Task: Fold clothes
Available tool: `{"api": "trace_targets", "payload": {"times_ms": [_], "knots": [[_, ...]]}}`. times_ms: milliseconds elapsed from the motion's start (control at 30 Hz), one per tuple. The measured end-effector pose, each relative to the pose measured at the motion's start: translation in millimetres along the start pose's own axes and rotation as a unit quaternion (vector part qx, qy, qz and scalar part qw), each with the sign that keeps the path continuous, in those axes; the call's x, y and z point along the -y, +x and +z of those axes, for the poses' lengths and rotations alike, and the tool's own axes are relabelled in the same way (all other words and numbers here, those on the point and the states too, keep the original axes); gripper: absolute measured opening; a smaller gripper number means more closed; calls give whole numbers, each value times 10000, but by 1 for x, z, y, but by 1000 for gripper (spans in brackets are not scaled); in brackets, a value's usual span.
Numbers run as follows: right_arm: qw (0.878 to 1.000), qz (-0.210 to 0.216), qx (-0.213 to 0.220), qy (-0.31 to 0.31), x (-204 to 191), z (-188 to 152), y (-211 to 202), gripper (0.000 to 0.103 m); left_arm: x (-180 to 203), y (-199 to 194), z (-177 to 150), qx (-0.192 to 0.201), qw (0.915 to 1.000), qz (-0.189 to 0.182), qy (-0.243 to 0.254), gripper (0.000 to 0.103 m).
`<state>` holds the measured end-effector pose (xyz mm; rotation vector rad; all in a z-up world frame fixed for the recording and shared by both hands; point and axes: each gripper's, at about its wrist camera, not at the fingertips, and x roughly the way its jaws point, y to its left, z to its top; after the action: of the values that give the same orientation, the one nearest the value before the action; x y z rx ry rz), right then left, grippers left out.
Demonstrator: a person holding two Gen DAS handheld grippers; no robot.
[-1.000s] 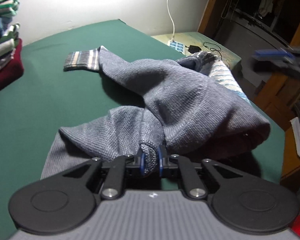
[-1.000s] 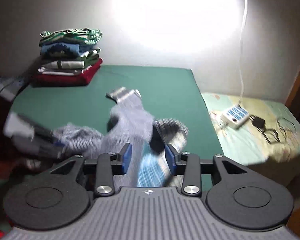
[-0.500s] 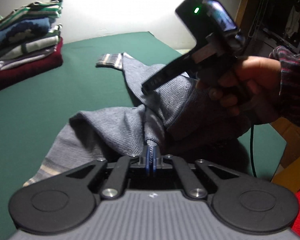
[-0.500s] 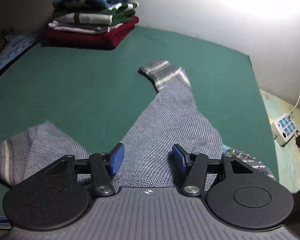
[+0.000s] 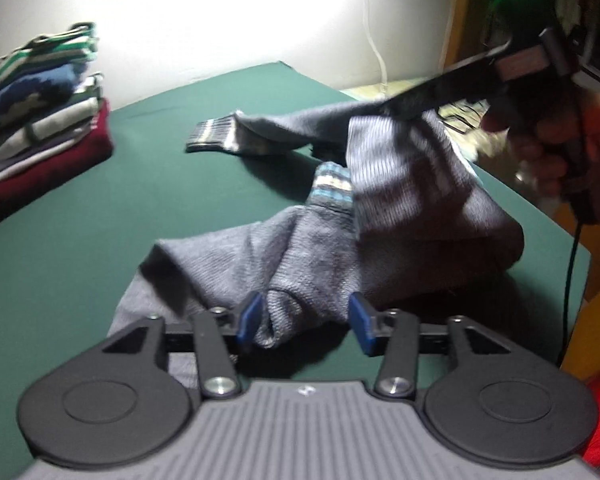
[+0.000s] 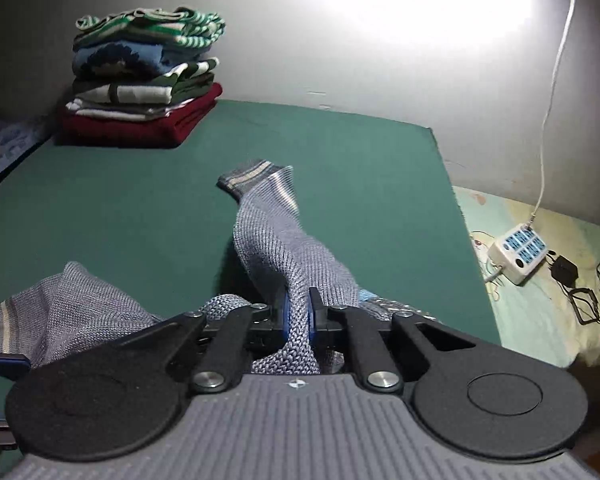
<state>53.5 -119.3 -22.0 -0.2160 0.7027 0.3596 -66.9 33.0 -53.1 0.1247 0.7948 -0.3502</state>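
Note:
A grey-blue knitted sweater (image 5: 300, 248) with striped cuffs lies crumpled on the green table (image 5: 100, 208). My left gripper (image 5: 302, 322) stands open at the near edge, a fold of the knit loose between its blue pads. My right gripper (image 6: 296, 314) is shut on a bunch of the sweater (image 6: 284, 248) and holds it lifted. In the left wrist view the right gripper's body (image 5: 500, 68) and the person's hand (image 5: 548, 152) hang above the garment at the right. One sleeve stretches away, its striped cuff (image 6: 256, 178) flat on the table.
A stack of folded clothes (image 6: 140, 84) stands at the back left corner by the wall. Right of the table (image 6: 360, 160) is a lower surface with a white power strip (image 6: 516, 252), cables and a charger. Wooden furniture (image 5: 592, 292) is at the far right.
My left gripper was shut on the sweater's edge and has let it go, jaws now wide. My right gripper, open half a second ago, has closed on the knit and lifted it.

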Motion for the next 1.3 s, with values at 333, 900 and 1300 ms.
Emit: {"api": "trace_targets", "payload": {"times_ms": [333,900,1300], "knots": [[9923,-880,-80,864,61,-24,-34,8,-9,50,1,-504,9976,-451,-139,72],[9889,-1107,259,953,86,-41,-63,57,-19,44,13,-327,9928,-774,-854,19],[9986,83,-529,-24,62,-53,1,27,-4,33,9,-315,9970,-501,-490,29]]}}
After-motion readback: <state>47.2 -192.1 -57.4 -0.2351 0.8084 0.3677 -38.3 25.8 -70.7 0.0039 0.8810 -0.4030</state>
